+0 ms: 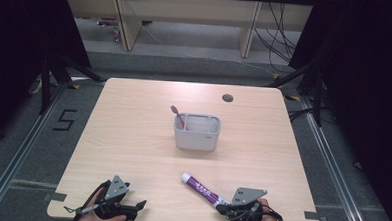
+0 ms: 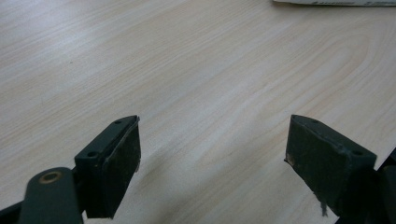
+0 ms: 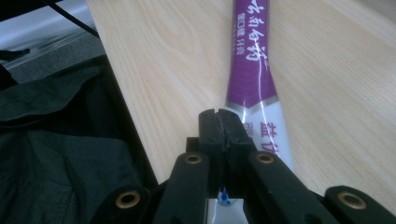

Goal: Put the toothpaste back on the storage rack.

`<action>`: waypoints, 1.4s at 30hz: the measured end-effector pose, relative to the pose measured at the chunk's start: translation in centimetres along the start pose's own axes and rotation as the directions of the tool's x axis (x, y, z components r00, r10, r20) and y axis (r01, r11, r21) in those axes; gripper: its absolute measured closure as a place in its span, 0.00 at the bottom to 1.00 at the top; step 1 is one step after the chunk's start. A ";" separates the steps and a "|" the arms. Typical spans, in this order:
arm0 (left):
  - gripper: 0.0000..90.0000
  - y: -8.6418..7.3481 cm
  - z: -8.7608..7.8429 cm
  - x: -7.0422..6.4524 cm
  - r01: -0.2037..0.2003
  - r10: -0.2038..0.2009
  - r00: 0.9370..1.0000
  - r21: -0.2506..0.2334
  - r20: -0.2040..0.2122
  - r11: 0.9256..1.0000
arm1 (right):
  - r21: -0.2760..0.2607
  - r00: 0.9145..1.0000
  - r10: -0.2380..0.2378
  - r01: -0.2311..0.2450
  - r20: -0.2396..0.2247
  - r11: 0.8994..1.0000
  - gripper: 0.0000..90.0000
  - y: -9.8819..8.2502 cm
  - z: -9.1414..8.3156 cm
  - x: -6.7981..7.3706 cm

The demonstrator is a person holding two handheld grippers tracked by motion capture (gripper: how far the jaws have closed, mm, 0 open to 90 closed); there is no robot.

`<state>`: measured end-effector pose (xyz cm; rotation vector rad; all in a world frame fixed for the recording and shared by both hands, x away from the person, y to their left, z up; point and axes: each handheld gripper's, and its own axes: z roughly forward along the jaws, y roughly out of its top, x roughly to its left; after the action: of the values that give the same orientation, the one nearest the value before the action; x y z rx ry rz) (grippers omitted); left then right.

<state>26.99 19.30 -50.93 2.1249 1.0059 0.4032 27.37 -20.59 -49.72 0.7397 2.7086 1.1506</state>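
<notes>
Pale wood table [image 1: 132,138]; toothpaste tube [image 1: 200,187] flat near front edge, right gripper [image 1: 226,208] fingers pinched tight on its crimped tail. Left gripper [image 1: 139,206] fingers wide, empty. Lift level, cap toward grey caddy [image 1: 197,133], avoid toothbrush [image 1: 179,117]

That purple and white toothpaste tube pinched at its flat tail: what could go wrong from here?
The right gripper is shut on just the thin crimped end of the purple and white toothpaste tube, so the tube might droop, swing or slip out when lifted. Its tail lies close to the wooden table's near edge, so a slip could drop it off the table.
</notes>
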 end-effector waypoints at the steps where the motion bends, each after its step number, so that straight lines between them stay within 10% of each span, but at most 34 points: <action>1: 0.19 0.0 0.0 0.0 0.002 -0.002 1.000 -0.003 -0.002 1.000 | 0.004 1.000 0.006 -0.006 -0.004 1.000 0.99 0.0 0.1 0.0; 42: 0.20 0.0 0.2 -0.3 -0.014 0.014 1.000 0.016 -0.001 1.000 | 0.021 0.987 0.040 -0.044 0.156 0.999 0.97 1.1 0.4 -4.3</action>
<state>26.92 18.90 -51.04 2.1471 0.9988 0.4042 31.63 -21.72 -49.65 0.8563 2.5944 1.0232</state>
